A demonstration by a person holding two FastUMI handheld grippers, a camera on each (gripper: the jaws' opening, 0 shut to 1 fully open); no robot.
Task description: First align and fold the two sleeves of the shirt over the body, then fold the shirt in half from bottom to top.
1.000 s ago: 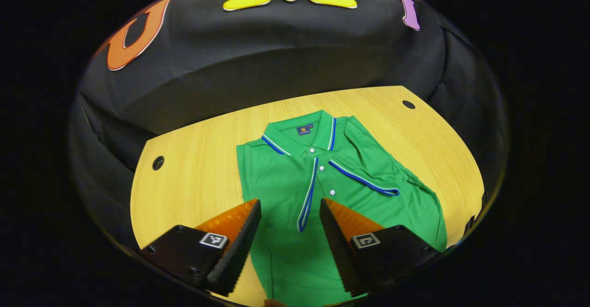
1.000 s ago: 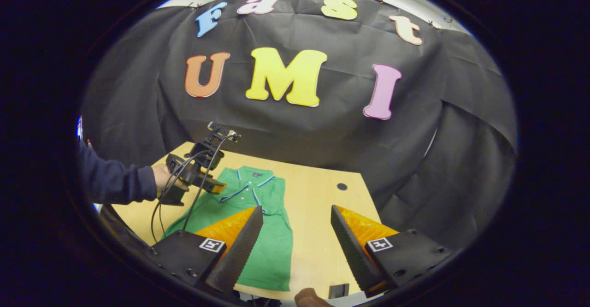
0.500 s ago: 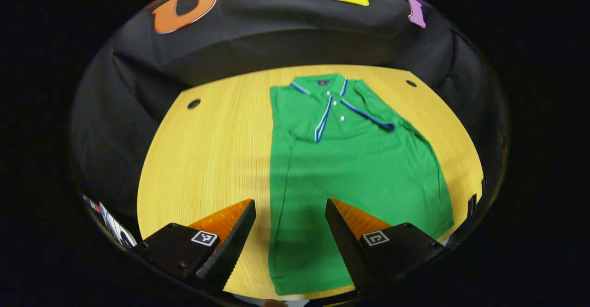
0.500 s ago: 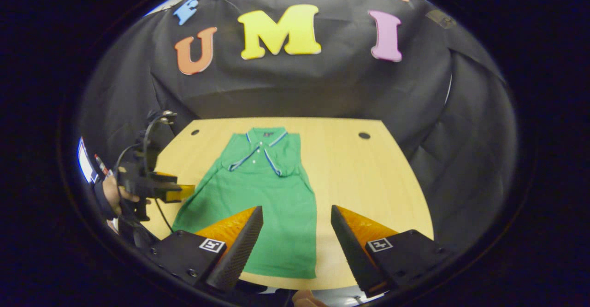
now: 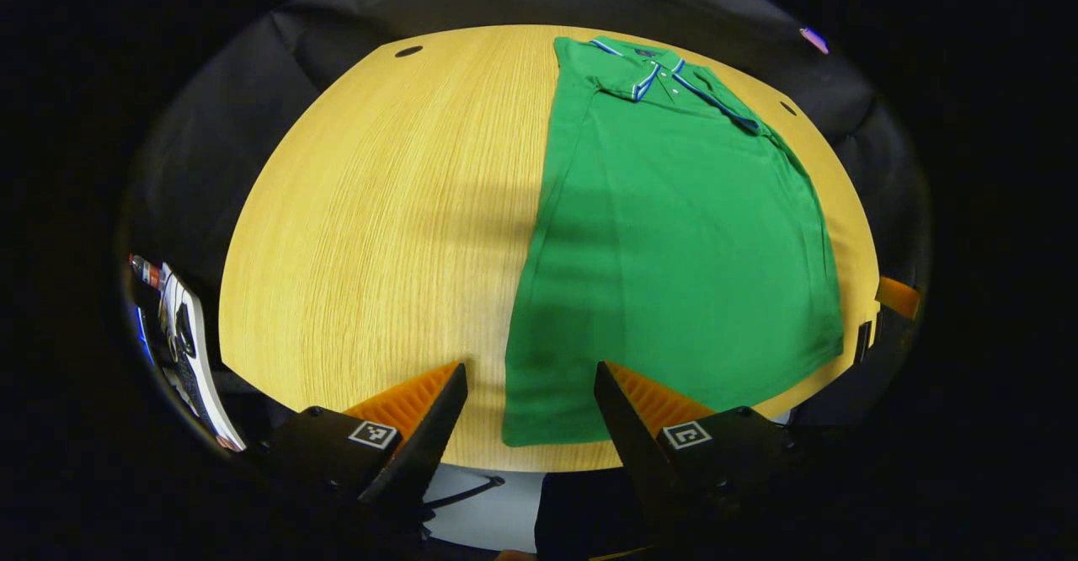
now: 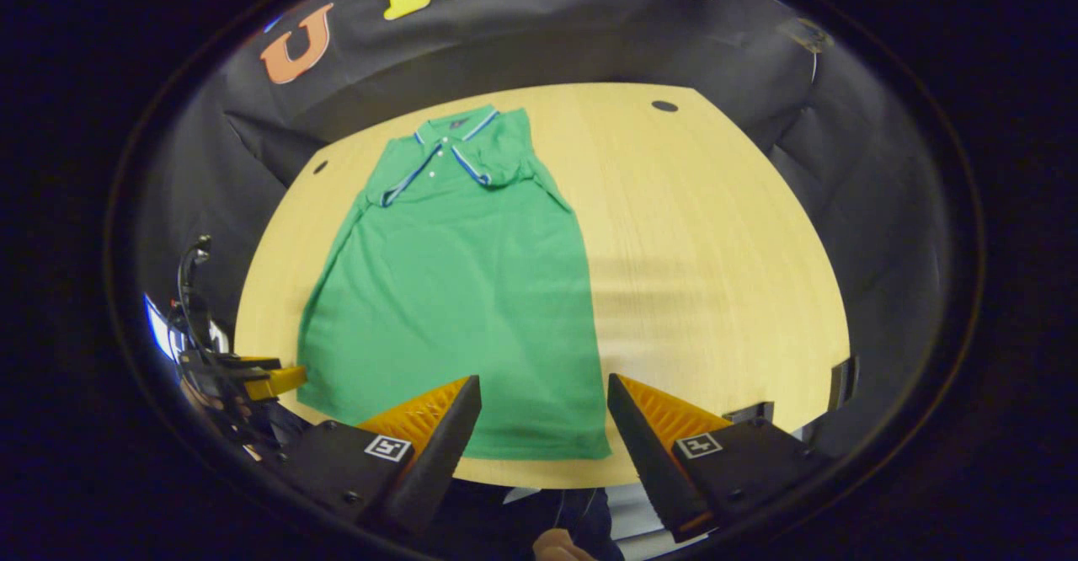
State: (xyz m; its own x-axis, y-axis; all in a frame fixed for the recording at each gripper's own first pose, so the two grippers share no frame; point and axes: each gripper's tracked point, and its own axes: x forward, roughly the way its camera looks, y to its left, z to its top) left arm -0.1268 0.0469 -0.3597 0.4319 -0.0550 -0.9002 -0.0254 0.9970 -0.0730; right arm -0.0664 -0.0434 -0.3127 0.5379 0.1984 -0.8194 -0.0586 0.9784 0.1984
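Sleeves folded on green polo shirt (image 6: 459, 291); both hand-held grippers (image 5: 529, 405) (image 6: 543, 418) released (empty): pinch hem corners evenly, lift together.

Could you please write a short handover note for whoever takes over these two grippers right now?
Left gripper: open, holding nothing, over the shirt's bottom left corner.
Right gripper: open, holding nothing, over the bottom right corner.
Shirt lies flat on the table, collar at the far end, hem near the front edge.
Done: both sleeves folded over the body.
Left: grip the hem corners and fold bottom to top.
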